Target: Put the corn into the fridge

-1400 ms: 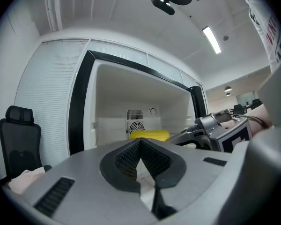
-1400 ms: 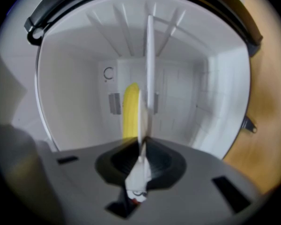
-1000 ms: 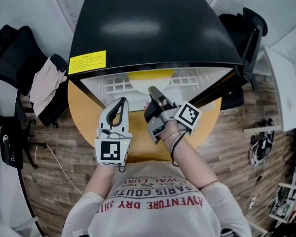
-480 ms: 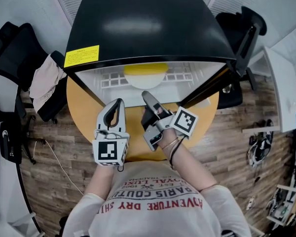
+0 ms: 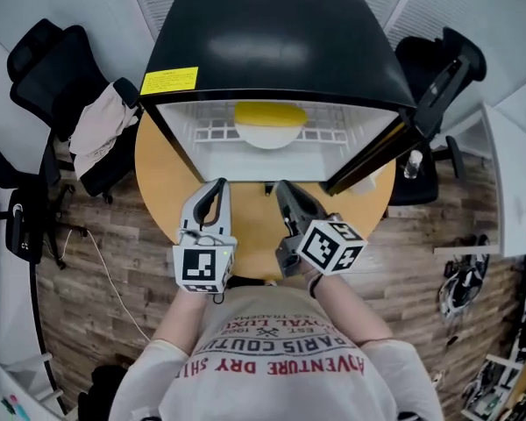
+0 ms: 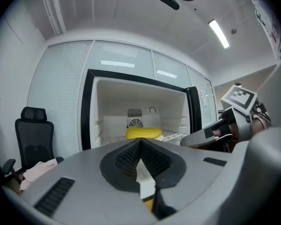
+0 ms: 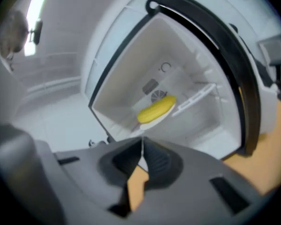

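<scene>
The yellow corn (image 5: 270, 112) lies on a white plate (image 5: 267, 139) on the shelf inside the black mini fridge (image 5: 272, 42), whose door (image 5: 377, 152) stands open to the right. The left gripper view shows the corn (image 6: 143, 133) deep in the white interior, and the right gripper view shows the corn (image 7: 157, 108) too. My left gripper (image 5: 217, 184) and right gripper (image 5: 285, 187) hover side by side over the table just outside the opening. Both are shut with nothing between the jaws. The right gripper (image 6: 210, 137) also shows at the right of the left gripper view.
The fridge stands on a round wooden table (image 5: 245, 226). Black office chairs (image 5: 35, 60) stand at the left, one draped with a pale cloth (image 5: 101, 130); another chair (image 5: 443, 68) is behind the open door. A small bottle (image 5: 410, 163) sits by the door. Cables lie on the wood floor.
My right gripper has drawn back from the fridge opening toward the person and rolled, so its marker cube faces up. The left gripper shifted slightly. The corn has not moved.
</scene>
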Tool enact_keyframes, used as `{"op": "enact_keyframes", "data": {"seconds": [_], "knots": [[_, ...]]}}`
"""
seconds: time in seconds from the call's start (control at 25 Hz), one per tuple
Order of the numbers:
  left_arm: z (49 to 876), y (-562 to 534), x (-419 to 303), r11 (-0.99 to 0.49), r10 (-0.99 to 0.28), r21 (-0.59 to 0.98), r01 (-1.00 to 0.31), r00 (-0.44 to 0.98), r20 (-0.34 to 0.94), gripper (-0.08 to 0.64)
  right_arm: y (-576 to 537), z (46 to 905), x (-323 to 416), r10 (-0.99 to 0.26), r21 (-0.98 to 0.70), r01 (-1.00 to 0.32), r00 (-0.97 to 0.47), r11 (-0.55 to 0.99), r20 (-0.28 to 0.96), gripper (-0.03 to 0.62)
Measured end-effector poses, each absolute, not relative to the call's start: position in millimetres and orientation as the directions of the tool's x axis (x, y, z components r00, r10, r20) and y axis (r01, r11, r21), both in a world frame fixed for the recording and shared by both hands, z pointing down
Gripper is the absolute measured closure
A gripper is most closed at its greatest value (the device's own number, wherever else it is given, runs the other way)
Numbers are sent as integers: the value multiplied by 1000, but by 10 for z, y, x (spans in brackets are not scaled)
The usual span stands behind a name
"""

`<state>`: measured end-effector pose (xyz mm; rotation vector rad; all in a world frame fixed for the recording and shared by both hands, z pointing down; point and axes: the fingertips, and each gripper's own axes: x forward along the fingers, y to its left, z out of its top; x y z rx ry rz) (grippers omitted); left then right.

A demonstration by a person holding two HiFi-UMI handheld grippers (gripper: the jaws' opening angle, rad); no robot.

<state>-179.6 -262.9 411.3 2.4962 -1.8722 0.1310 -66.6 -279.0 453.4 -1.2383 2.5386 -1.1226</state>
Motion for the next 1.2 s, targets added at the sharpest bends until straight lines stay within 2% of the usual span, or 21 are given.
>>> {"op": "enact_keyframes", "data": {"seconds": [0.2, 0.32, 0.4, 0.64, 1.2], "knots": [[4065, -2505, -1841, -262, -962, -36, -964, 259, 84, 535, -2694, 4322, -492, -767, -307, -788, -604, 533, 218, 561], [4045, -2457, -1827, -272, -961, -48, -961, 269, 70, 535, -2641, 4193, -473, -778, -104, -801, -598, 590, 193, 561], [4040, -2420, -1803, -284, -957, -42, -958, 281, 69, 535, -2593, 4117, -482, -773, -31, -787, -611, 616, 168, 561], [3985, -2371, -1674, -336, -940, -34, -941, 333, 68, 535, -2546, 4050, -451, -769, 3, -778, -620, 628, 152, 561], [3916, -2480, -1513, -391, -919, -38, -920, 388, 67, 535, -2607, 4125, -477, -761, -29, -776, -624, 630, 176, 565]]}}
